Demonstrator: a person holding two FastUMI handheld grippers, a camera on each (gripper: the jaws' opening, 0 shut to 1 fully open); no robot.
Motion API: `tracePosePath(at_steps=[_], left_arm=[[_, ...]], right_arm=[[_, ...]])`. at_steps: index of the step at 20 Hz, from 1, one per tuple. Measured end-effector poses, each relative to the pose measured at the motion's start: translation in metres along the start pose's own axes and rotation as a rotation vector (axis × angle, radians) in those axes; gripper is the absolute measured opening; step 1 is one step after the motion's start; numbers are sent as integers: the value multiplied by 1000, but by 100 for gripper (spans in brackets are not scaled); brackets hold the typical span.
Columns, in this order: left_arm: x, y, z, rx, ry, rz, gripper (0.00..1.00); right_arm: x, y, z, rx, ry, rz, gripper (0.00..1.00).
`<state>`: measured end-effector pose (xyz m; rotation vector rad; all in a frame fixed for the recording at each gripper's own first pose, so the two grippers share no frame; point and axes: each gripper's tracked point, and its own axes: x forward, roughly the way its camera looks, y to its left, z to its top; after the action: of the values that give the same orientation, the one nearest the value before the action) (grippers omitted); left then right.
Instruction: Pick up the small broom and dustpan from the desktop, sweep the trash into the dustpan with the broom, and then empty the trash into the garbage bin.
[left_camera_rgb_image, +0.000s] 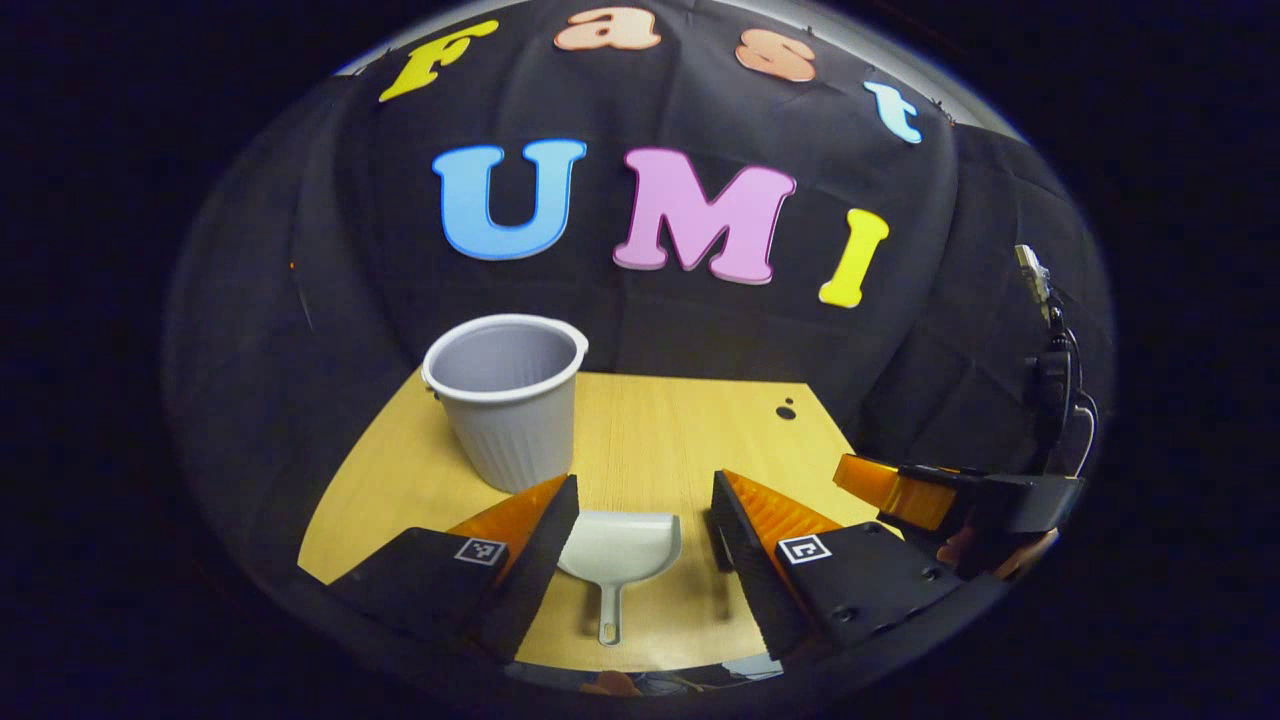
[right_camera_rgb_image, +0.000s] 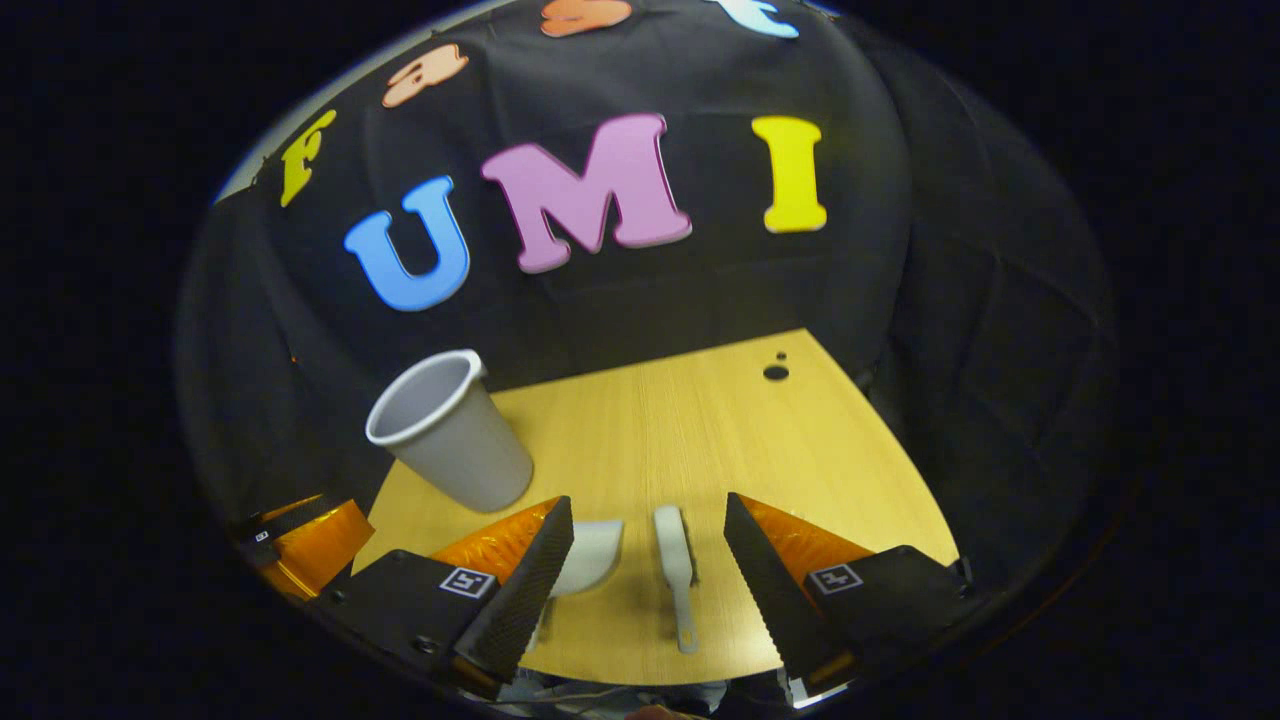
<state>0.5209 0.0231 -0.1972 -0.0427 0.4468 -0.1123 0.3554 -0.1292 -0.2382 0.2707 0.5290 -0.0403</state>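
Both sets of jaws stand wide apart with nothing between the fingers. In the left gripper view, the left gripper (left_camera_rgb_image: 640, 555) hovers above the near edge of the desktop (left_camera_rgb_image: 660, 430), and the dustpan (left_camera_rgb_image: 620, 550) lies flat in the gap between its fingers, touching neither. The dustpan is pale grey-white plastic, a shallow scoop with a short flat handle ending in a hanging hole; its long axis runs near to far, handle toward 6 o'clock and open mouth toward 12. In the right gripper view, the right gripper (right_camera_rgb_image: 650, 570) likewise hangs over the near edge, and the small broom (right_camera_rgb_image: 676, 575) lies in the gap, clear of both fingers. It is the same pale plastic, slim, its handle with an end loop pointing to 6 o'clock and its wider head to 12. The dustpan (right_camera_rgb_image: 590, 555) sits just beside it at 9 o'clock, partly hidden behind the gripper's left finger. Farther back, at about 10 o'clock, stands the garbage bin (left_camera_rgb_image: 508, 400), a grey ribbed tapered bucket with a rolled white rim, upright and open. Two dark holes (left_camera_rgb_image: 786, 410) mark the desktop's far right corner.
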Motion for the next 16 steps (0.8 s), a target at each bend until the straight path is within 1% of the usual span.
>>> tracePosePath(at_steps=[1,4,5,7,8,9,10,11,12,13,14,15,16], left_arm=[[-15,-4,1,15,-56,5,81],[-38,-14,-9,45,-192,8,81],[-45,-15,-12,54,-233,-5,81],[-55,-9,-18,75,-338,-7,81],[-62,-8,-16,81,-439,2,81],[-75,-11,-26,84,-499,9,80],[-85,-14,-37,83,-533,9,80],[-89,-18,-48,70,-549,5,79],[-86,-17,-59,46,-554,-5,77],[-76,-13,-69,23,-545,-21,79],[-64,-9,-79,3,-543,-33,79],[-58,-4,-90,-9,-527,-28,78],[-54,3,-102,-19,-522,-15,79]], right_arm=[[-14,5,22,-19,-71,7,97],[-50,25,64,-51,-265,50,97],[-62,33,73,-61,-310,70,97],[-102,51,94,-101,-400,92,97],[-116,59,101,-122,-451,97,97],[-131,64,108,-131,-512,111,97],[-143,68,111,-133,-570,120,96],[-153,70,110,-134,-611,134,96],[-160,70,105,-131,-629,140,96],[-167,69,96,-128,-629,144,96],[-173,67,85,-131,-632,137,96],[-174,62,77,-135,-638,120,96],[-174,61,73,-141,-638,108,96]])
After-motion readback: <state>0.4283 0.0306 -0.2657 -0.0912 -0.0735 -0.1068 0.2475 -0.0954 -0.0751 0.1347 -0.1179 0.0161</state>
